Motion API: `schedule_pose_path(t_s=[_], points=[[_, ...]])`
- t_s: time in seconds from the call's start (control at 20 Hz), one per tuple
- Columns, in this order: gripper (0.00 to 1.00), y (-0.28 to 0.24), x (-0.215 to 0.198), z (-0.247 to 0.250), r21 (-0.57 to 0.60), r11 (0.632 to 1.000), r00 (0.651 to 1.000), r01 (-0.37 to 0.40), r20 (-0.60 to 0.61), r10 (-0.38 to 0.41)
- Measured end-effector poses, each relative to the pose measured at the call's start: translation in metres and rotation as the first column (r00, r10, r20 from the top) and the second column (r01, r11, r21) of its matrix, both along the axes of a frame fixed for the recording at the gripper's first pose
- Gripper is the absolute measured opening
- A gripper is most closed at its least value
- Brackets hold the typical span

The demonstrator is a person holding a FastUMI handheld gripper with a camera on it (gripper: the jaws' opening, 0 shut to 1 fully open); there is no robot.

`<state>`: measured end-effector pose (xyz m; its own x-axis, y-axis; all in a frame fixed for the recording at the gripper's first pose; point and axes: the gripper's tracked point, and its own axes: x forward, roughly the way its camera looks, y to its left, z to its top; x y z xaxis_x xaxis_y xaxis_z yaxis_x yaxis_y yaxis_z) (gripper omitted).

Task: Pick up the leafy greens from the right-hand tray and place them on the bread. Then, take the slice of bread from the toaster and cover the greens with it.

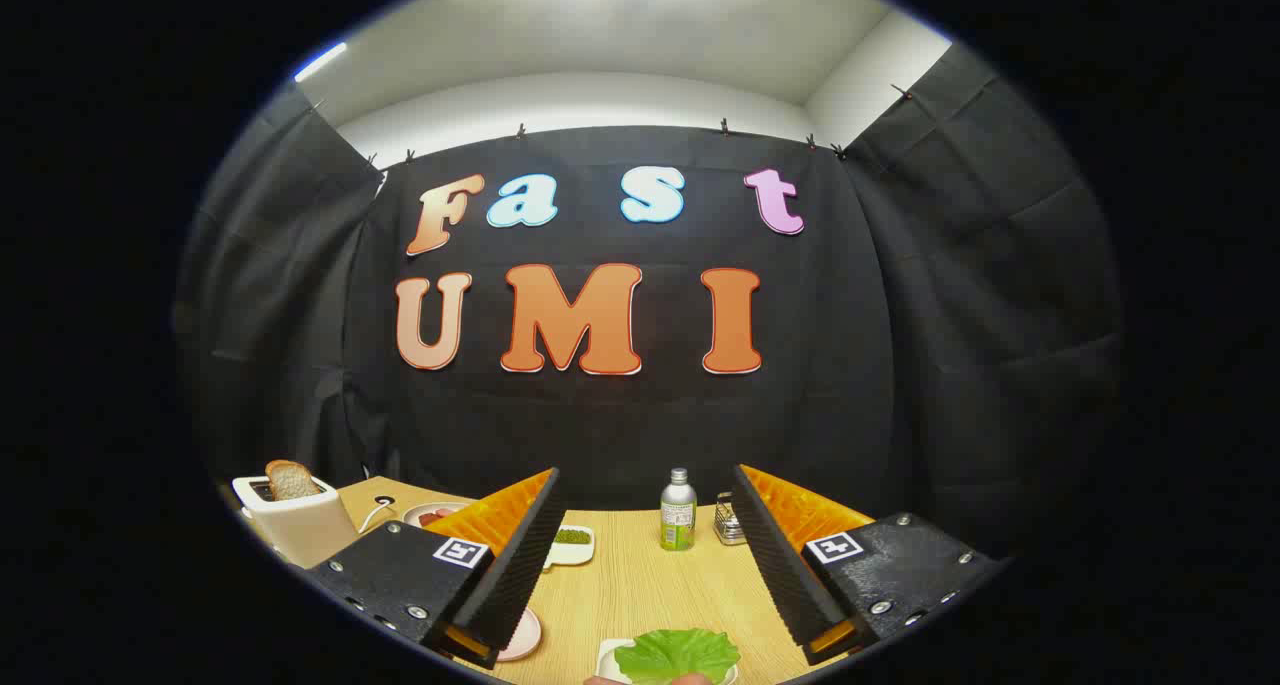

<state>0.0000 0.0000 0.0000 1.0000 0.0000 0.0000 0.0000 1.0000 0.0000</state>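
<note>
Greens (676,655), one leafy piece on a white tray (607,657), lay at the bottom centre of the frame, just below the gripper (645,505), whose fingers stood spread wide and held nothing. Lowering over the leaf and pinching its edge lightly seemed best. Farther back stood a bottle (678,510) and small dish (572,545) mid-frame; at lower left, the toaster (300,520) held its bread slice (291,480).
</note>
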Motion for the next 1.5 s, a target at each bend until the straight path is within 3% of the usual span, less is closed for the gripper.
schedule_pose_path(t_s=[0.8, 1.3, 1.5], points=[[0.99, -0.002, 0.016, -0.003, 0.014, 0.999, 0.999, -0.032, -0.022, 0.032], [0.99, 0.010, 0.021, -0.034, 0.010, 0.996, 0.989, -0.086, -0.120, 0.087], [1.00, 0.005, 0.017, -0.074, -0.004, 0.996, 0.968, -0.087, -0.235, 0.084]])
